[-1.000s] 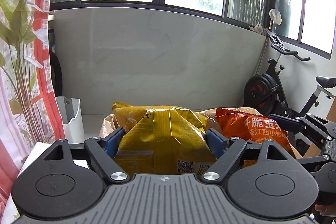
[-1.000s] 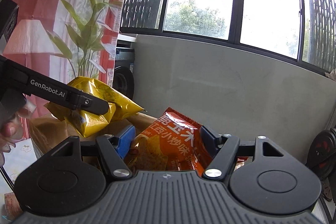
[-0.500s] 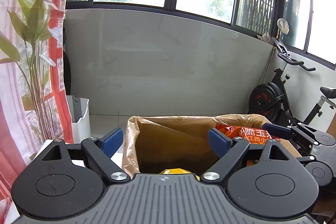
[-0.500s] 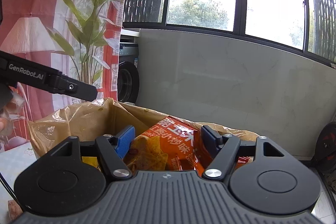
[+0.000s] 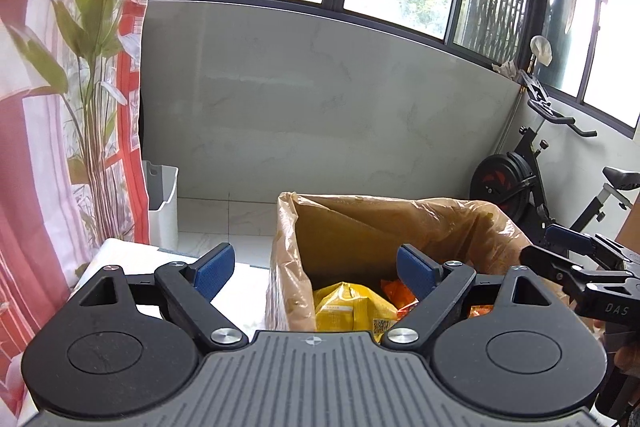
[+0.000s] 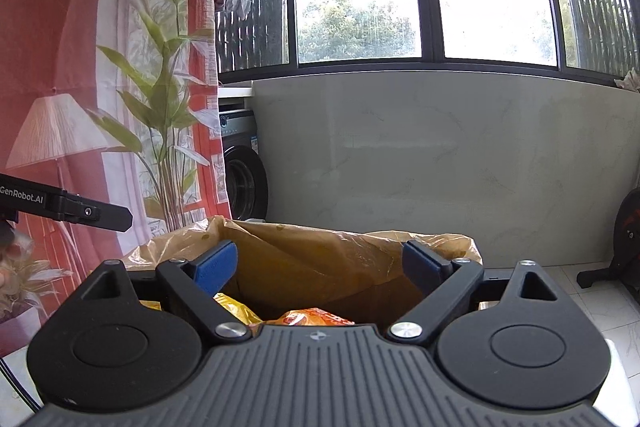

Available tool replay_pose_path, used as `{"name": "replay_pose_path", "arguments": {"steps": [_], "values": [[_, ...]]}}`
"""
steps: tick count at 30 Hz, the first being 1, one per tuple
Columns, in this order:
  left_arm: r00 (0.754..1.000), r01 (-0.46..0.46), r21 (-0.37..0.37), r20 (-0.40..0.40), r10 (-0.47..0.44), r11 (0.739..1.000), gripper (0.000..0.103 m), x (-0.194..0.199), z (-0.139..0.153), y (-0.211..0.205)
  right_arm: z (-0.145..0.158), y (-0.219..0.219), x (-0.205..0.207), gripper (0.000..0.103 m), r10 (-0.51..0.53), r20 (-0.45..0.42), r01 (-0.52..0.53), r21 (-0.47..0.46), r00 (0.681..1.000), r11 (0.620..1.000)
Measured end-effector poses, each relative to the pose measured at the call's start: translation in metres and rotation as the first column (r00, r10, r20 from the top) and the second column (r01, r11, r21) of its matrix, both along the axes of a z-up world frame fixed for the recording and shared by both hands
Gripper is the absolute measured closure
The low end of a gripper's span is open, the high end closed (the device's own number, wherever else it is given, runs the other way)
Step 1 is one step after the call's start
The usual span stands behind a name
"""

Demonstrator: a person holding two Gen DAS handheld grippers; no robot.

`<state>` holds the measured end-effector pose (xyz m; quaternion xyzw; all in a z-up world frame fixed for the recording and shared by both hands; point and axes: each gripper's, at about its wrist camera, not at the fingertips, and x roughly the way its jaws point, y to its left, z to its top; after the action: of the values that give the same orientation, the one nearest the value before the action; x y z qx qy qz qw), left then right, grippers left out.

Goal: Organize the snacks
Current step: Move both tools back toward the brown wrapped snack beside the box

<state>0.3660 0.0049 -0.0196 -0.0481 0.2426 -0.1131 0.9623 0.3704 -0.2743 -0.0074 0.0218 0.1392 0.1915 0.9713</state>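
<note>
A cardboard box lined with a clear plastic bag [image 5: 360,223] stands in front of me; it also shows in the right wrist view [image 6: 320,251]. A yellow snack bag [image 5: 348,311] and an orange snack bag [image 5: 394,293] lie inside it. In the right wrist view the yellow bag [image 6: 236,307] and the orange bag [image 6: 316,317] lie low in the box. My left gripper [image 5: 316,269] is open and empty above the box's left side. My right gripper [image 6: 320,263] is open and empty above the box.
A white bin [image 5: 162,199] stands on the tiled floor at the left, beside a red patterned curtain [image 5: 60,147]. An exercise bike [image 5: 532,179] stands at the right. A washing machine [image 6: 240,183] is behind the box. A white table edge [image 5: 120,251] is below left.
My left gripper let go of the yellow bag, then my right gripper let go of the orange bag. Both bags dropped into the box and both grippers stand open.
</note>
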Motion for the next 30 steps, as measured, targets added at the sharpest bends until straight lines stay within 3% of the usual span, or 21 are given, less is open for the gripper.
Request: {"name": "replay_pose_path", "arguments": {"steps": [5,13,17,22,30], "values": [[1.000,0.011,0.003,-0.007,-0.011,1.000,0.013,-0.029,-0.005,0.022,-0.003,-0.016,-0.036,0.000,0.000,0.009,-0.001,0.058,1.000,0.998],[0.999,0.019,0.038,-0.051,-0.017,0.999,0.013,-0.077,-0.041,0.039,-0.034,-0.027,-0.082,0.000,-0.049,-0.067,0.056,0.102,0.997,0.993],[0.997,0.028,0.034,-0.074,-0.025,0.999,0.013,-0.097,-0.063,0.033,-0.055,-0.034,-0.100,0.000,-0.020,-0.130,0.042,0.166,0.991,0.985],[0.990,0.041,-0.007,-0.132,-0.041,0.999,0.014,-0.112,-0.095,0.017,-0.079,-0.035,-0.121,0.000,-0.091,-0.148,0.104,0.089,0.985,0.991],[0.990,0.050,0.058,-0.136,-0.042,0.997,0.014,-0.131,-0.125,-0.007,-0.110,-0.056,-0.138,0.000,-0.194,-0.254,0.193,-0.029,0.948,0.981]]}}
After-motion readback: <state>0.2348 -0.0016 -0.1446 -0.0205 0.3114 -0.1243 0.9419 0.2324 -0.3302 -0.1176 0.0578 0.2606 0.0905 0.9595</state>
